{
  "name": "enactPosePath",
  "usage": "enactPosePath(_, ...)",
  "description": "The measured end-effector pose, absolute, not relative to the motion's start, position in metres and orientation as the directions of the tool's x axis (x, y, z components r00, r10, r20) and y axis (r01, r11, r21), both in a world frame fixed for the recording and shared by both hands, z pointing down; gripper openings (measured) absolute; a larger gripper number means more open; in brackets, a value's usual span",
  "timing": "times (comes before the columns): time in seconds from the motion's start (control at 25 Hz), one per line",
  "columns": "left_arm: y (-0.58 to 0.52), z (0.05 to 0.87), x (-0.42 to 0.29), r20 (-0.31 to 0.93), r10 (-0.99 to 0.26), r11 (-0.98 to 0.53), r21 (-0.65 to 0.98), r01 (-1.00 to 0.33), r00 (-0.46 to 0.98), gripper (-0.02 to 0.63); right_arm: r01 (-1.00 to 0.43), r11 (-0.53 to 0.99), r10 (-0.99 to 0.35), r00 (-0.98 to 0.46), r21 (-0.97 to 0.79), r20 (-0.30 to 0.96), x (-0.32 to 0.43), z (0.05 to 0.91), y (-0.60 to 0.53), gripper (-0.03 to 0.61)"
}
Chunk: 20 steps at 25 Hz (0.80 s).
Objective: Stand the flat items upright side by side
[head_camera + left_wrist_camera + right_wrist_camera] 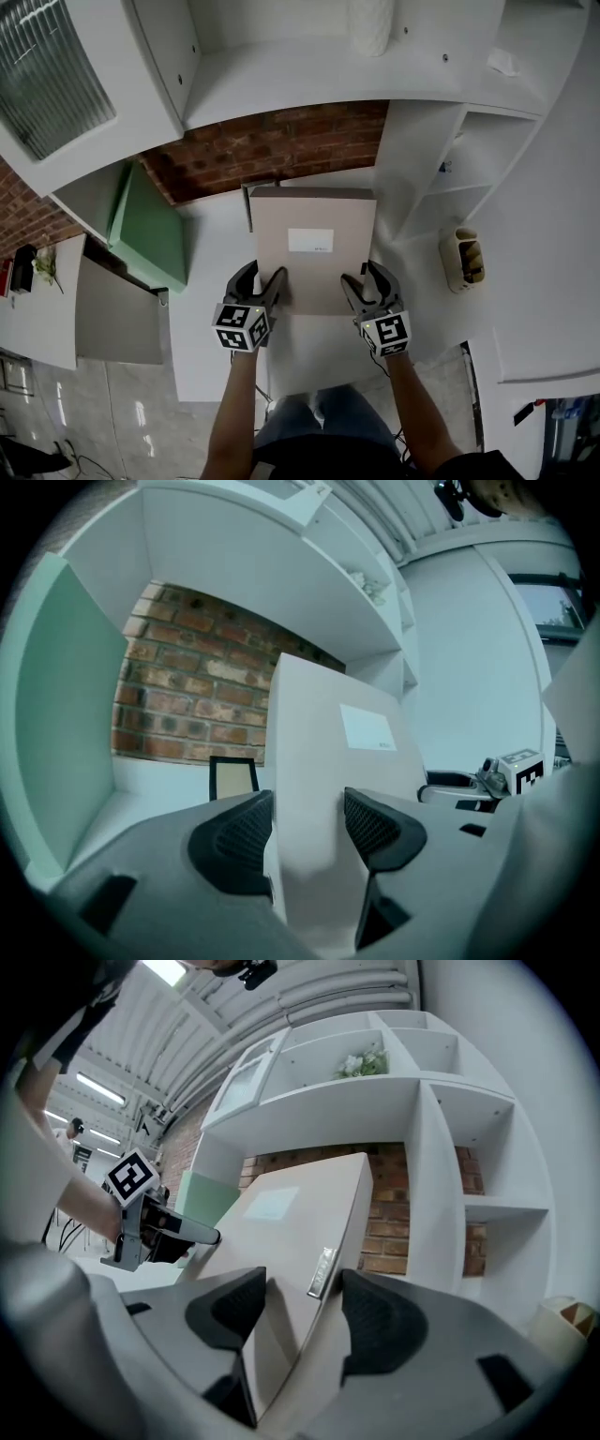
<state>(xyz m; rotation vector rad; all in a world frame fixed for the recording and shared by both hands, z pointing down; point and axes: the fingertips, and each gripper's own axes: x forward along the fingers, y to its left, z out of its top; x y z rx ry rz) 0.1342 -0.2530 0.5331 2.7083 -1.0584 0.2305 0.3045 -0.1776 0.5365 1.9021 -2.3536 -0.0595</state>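
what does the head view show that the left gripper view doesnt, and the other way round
Only the head view: the left gripper and right gripper together, at the near corners of the tan folder, the person's forearms, and a small holder at the right.
Only the left gripper view: its own fingers close up, one on each face of the folder, and the ceiling.
Both: the folder with its white label, the brick wall, the green board, the right gripper.

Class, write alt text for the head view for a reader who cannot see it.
The left gripper and right gripper clamp a beige folder by its near corners over a white desk. A green board stands at left, brick wall behind.
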Motion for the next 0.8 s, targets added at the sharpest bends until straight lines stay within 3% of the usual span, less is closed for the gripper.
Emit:
enactPosePath(0.44,-0.257,0.528,0.108,0.088,-0.712,-0.688,0.108,-0.718,0.696,0.242,-0.957,0.225,-0.973,-0.231,0.181,-0.010,0.282,0.532,-0.190,0.252)
enactPosePath(0.8,-0.225,0.529,0.094,0.161,-0.691,-0.693,0.129,-0.709,0.705,0.242,-0.965,0.230,-0.972,-0.222,0.127,0.076,0.273,0.531,-0.163,0.233)
